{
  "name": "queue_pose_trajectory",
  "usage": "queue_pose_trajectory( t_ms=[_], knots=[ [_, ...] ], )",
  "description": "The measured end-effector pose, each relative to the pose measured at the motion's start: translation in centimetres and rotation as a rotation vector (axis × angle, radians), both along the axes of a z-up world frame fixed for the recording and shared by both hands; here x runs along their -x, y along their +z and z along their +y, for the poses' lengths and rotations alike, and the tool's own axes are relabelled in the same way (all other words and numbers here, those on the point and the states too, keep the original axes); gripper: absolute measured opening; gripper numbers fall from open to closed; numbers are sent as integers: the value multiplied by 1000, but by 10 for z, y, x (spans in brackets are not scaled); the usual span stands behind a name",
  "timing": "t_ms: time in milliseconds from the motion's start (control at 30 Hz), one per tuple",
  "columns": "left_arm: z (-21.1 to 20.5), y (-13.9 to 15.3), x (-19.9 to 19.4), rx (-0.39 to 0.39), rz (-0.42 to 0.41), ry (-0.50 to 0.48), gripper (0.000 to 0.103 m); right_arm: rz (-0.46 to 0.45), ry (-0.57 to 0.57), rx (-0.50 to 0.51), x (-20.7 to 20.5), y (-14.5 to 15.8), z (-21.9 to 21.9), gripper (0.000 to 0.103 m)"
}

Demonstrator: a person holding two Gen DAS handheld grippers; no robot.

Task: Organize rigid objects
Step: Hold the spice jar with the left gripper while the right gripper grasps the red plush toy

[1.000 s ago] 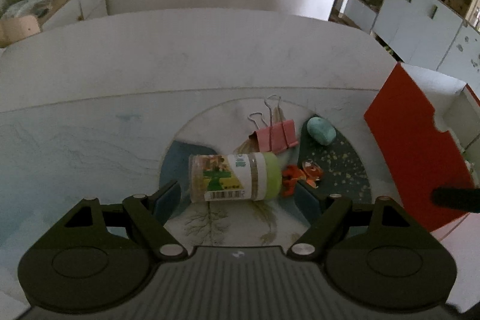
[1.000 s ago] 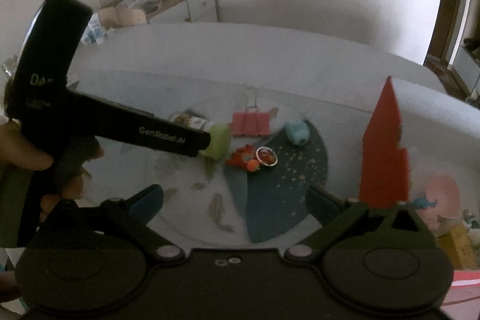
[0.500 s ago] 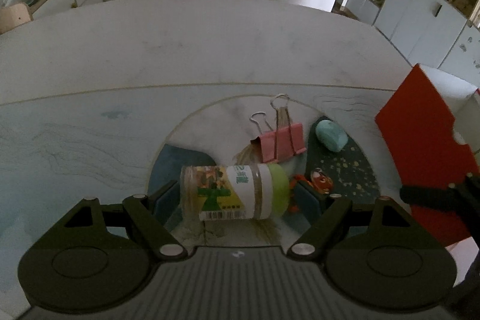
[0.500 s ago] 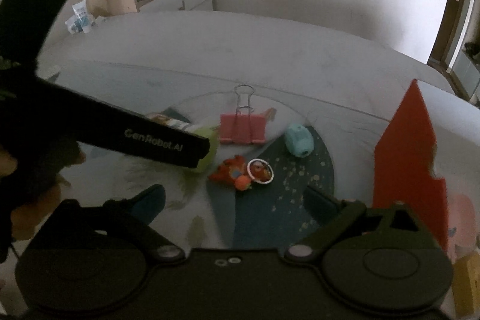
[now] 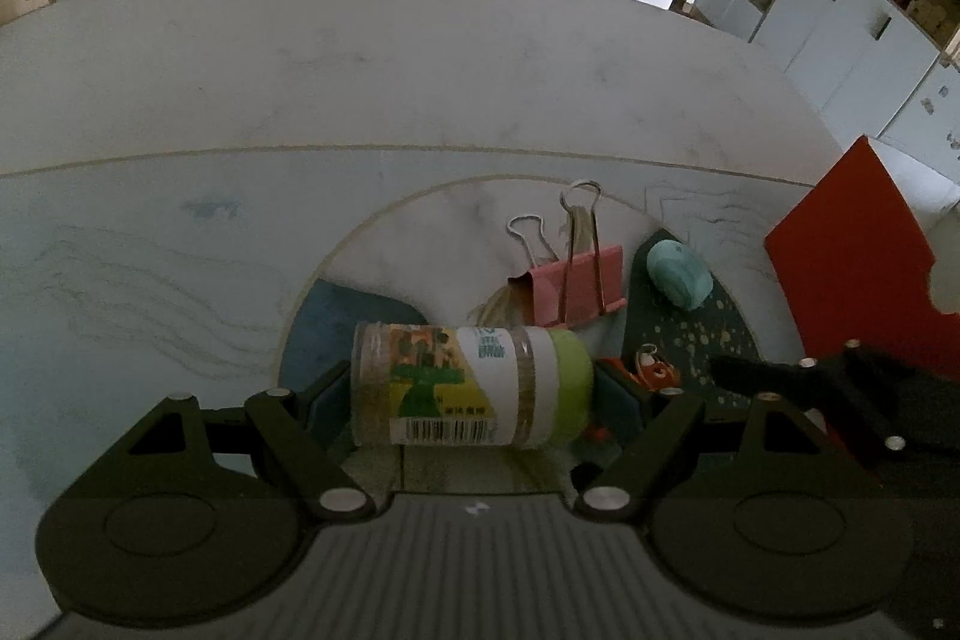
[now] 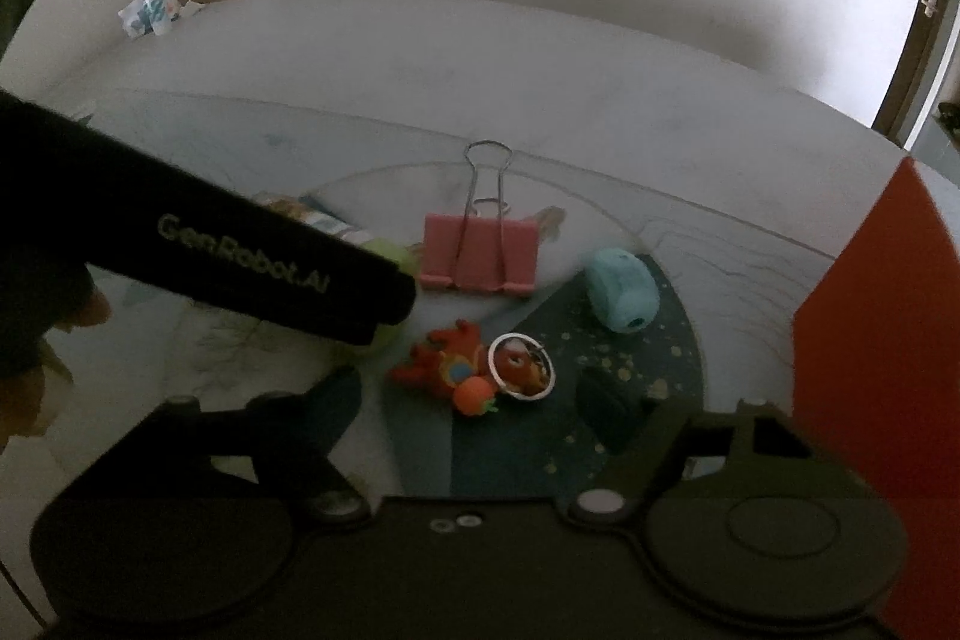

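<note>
Here left gripper (image 5: 471, 394) brackets cylindrical clear jar (image 5: 468, 391), green lid.

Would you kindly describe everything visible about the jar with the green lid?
The jar is a clear, seemingly plastic cylinder with a light green lid at its right end, tan contents, and a label bearing green artwork and a barcode. It lies on its side on the patterned mat, crosswise between the fingers of the left gripper, whose pads sit at both ends; whether they press it is unclear. A pink binder clip lies just beyond, apparently apart.
</note>
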State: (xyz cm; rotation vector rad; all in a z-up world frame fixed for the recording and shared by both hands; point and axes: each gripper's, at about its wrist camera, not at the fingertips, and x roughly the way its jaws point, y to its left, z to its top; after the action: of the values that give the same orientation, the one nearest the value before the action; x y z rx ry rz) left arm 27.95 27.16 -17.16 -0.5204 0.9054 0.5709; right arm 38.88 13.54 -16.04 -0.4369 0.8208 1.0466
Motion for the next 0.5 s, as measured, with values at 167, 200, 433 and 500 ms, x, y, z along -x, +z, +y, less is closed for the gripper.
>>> queue_pose_trajectory(
  t_ms=[167, 200, 433, 500],
  knots=[
    [2, -2, -2, -5, -7, -3, 83, -9, 6, -3, 1, -3, 5, 74],
    [2, -2, -3, -8, -8, -5, 83, -12, 7, -5, 1, -3, 5, 74],
    [4, -2, -3, -24, -14, -10, 83, -22, -1, -25, 3, -4, 5, 65],
    [5, -3, -2, -26, -18, -8, 83, -17, -5, -30, 2, -3, 4, 61]
  ],
)
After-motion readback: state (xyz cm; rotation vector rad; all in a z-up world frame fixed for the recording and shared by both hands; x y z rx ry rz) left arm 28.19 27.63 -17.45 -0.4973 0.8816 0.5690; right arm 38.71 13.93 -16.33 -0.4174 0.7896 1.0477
